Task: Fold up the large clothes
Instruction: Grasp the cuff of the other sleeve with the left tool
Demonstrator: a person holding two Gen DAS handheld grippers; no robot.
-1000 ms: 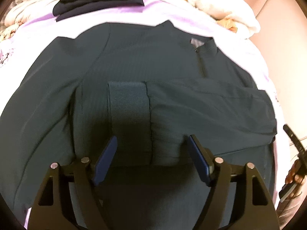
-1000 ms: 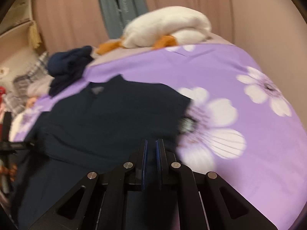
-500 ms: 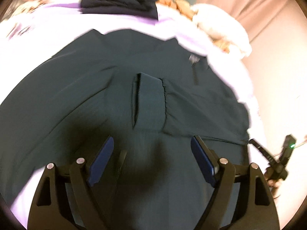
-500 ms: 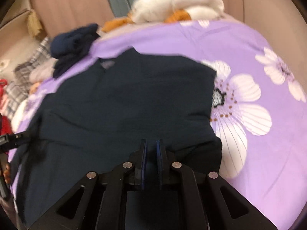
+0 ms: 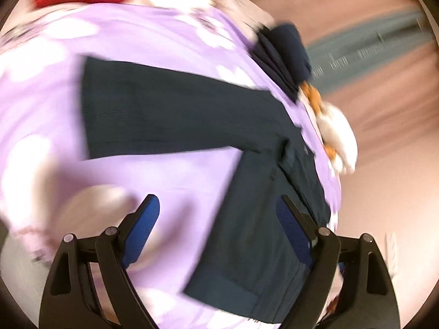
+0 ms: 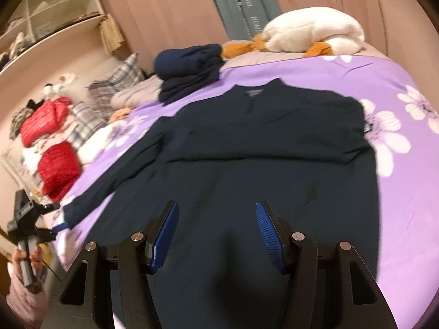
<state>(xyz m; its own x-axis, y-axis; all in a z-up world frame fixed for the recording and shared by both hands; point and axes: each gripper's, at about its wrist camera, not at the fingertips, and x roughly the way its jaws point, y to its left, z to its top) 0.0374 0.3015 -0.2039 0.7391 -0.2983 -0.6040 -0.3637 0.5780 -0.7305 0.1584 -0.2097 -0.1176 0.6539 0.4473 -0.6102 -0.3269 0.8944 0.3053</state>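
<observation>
At the far left of the right wrist view, the left gripper (image 6: pixel 53 223) sits off the bed's edge in a person's hand (image 6: pixel 26 257), just beyond the cuff of the one sleeve (image 6: pixel 115 175) that lies stretched out from the dark garment (image 6: pixel 260 148). In the left wrist view that gripper (image 5: pixel 218 233) has its jaws wide apart, having just been opening, with nothing between them but the purple floral bedspread (image 5: pixel 164 175). From it the sleeve (image 5: pixel 170 115) lies ahead and above, its long axis running crosswise to the fingers, cuff end to the left and shoulder to the right, where it joins the garment body (image 5: pixel 260 233) by the right finger. My reading is that the coming move turns on this: the left gripper is much the nearer to that cuff, and would need to come in from the cuff end and carry it along the sleeve's length, over the body. Further right, the right gripper (image 6: pixel 216 235) hangs over the lower middle of the garment, jaws apart after just opening and empty; the body stretches straight ahead of it, collar at the far end. Beyond the collar lies a folded dark stack (image 6: pixel 189 68), and right of that a white plush toy (image 6: pixel 310 30).
</observation>
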